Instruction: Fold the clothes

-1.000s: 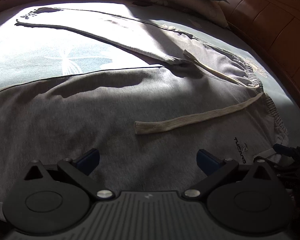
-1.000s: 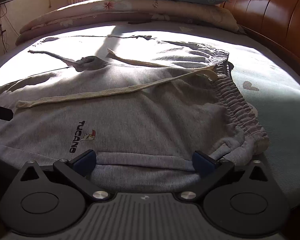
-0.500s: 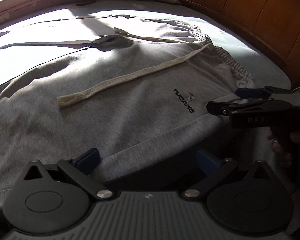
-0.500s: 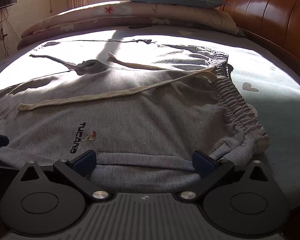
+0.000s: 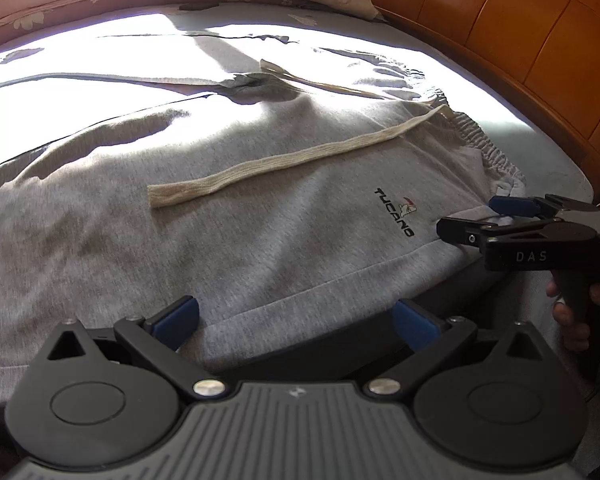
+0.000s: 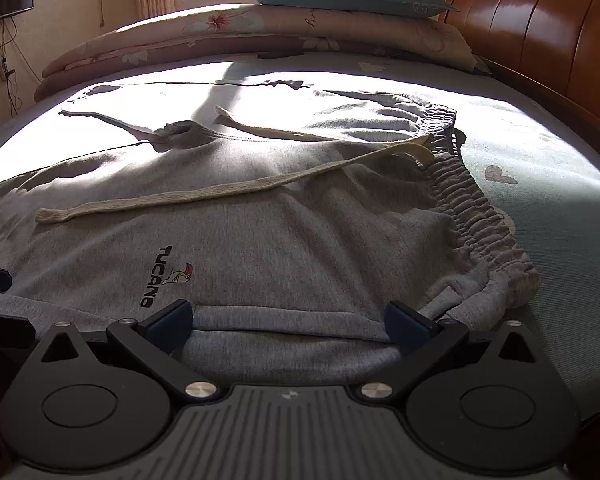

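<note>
Grey sweatpants [image 6: 300,240] lie flat on the bed [image 6: 560,208], no fold made yet; our left gripper [image 5: 296,316] and right gripper [image 6: 288,316] both spread at the near hem.

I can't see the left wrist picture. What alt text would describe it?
Grey sweatpants with a black TUCANO logo and a cream drawstring lie spread on a sunlit bed. The left tongs are open at the near hem; the right tongs reach the waistband corner from the right.
</note>
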Tool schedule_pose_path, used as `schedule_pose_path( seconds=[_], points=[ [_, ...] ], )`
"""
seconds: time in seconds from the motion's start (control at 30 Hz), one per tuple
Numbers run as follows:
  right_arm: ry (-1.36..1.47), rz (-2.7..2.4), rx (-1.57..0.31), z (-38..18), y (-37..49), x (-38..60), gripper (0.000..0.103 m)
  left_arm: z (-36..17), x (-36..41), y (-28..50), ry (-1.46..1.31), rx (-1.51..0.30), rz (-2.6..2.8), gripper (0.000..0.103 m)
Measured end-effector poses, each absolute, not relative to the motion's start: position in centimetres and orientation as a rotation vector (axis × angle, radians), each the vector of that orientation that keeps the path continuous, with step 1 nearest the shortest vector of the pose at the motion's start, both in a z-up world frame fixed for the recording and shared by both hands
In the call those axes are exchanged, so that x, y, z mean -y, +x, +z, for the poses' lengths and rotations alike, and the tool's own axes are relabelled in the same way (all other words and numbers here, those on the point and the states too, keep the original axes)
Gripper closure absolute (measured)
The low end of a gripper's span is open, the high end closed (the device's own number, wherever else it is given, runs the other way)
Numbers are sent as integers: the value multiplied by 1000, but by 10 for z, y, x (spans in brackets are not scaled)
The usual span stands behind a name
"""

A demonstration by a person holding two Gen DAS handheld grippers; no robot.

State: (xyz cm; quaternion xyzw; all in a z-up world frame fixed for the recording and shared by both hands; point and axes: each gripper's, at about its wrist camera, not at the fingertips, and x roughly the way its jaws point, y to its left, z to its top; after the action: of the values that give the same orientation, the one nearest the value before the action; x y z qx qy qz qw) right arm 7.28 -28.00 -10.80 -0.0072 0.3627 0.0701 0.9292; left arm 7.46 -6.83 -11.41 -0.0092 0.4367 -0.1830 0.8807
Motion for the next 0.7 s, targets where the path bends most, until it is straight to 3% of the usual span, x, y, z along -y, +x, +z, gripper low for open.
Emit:
schedule_pose_path(
  seconds=[0.23, 0.43, 0.7],
  points=[
    [-29, 141, -714, -97, 71, 268, 0, -99, 29, 88, -114, -845, -279, 1],
    [-59, 295, -662, -84, 79, 224, 0, -115, -11, 93, -182, -900, -151, 1],
    [-150, 340, -722, -110, 80, 192, 0, -118, -4, 76, -96, -883, -164, 1]
  ],
)
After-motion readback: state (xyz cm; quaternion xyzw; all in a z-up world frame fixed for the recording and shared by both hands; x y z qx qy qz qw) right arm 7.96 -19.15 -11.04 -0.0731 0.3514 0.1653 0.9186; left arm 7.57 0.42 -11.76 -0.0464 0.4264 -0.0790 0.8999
